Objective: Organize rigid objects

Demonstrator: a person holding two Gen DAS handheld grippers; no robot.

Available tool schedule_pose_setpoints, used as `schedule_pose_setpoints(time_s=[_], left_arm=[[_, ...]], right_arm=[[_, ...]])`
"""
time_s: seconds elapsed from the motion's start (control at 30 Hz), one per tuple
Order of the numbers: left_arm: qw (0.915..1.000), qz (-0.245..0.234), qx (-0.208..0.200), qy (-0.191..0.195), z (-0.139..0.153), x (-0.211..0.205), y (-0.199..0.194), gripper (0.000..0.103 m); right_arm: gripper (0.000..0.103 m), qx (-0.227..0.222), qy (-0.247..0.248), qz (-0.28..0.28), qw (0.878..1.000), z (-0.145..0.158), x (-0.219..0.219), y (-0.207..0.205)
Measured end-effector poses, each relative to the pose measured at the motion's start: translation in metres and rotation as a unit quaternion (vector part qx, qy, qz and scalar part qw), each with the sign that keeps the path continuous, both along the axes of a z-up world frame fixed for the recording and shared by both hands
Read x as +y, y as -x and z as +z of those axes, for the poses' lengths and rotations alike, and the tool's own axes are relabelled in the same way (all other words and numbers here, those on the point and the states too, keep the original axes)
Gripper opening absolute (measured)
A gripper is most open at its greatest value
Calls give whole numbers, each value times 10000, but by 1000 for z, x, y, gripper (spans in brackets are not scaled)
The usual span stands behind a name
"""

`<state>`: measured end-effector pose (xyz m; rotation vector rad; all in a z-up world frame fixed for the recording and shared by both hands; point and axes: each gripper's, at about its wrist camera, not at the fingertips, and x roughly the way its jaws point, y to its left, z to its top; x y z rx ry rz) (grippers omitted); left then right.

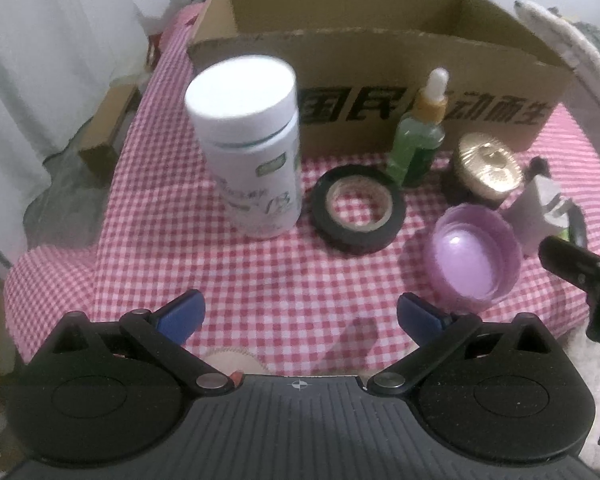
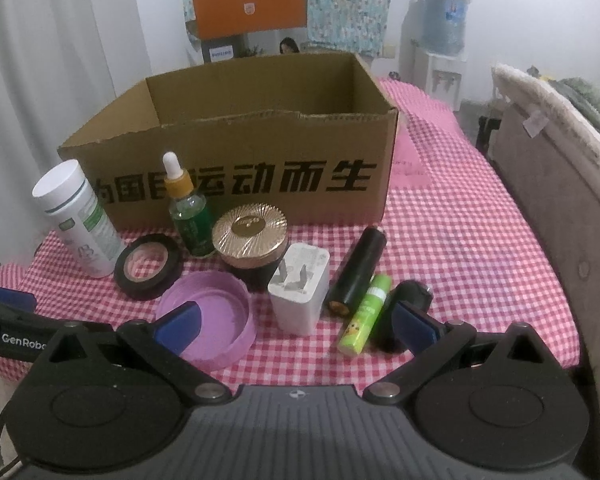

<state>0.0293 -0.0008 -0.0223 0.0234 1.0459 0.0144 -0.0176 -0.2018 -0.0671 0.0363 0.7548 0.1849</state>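
An open cardboard box stands at the back of the checked cloth. In front of it are a white bottle, a black tape roll, a green dropper bottle, a gold-lidded jar, a purple lid, a white charger, a black cylinder, a green tube and a small black object. My left gripper is open and empty, short of the items. My right gripper is open and empty, near the purple lid and charger.
The red-and-white checked cloth covers the table. A padded chair back stands at the right. The left gripper's finger shows at the left edge of the right wrist view, and the right gripper's body at the right edge of the left wrist view.
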Motion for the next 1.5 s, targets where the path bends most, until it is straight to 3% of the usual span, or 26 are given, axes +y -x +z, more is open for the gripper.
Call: schedule_pose_setpoints(time_s=[0.2, 0.43, 0.73, 0.9, 1.0, 1.2, 1.37, 1.5], left_arm=[[9980, -277, -371, 433, 10, -4, 5, 103], [9885, -700, -858, 1032, 17, -7, 10, 103], [9782, -1469, -1272, 739, 21, -45, 13, 103], [9758, -1774, -1193, 453, 16, -57, 15, 103], [9756, -1862, -1060, 476, 12, -59, 16, 102], [9748, -2024, -859, 374, 4, -63, 19, 98], [9718, -2144, -883, 438, 5, -63, 19, 96], [9639, -2404, -1073, 397, 9, -70, 17, 95]], right_arm=[[103, -285, 17, -64, 9996, 6, -12, 3], [103, -620, -91, -260, 9977, 11, -36, 14], [103, -670, -885, -462, 9927, 7, -79, 23], [103, -614, -1296, -357, 9890, 3, -91, 23], [102, -627, -1441, -248, 9873, 2, -93, 23], [91, -455, -1799, 94, 9826, -1, -84, 19], [82, -332, -1795, 254, 9829, -2, -72, 16], [81, -317, -1730, 166, 9843, 0, -74, 14]])
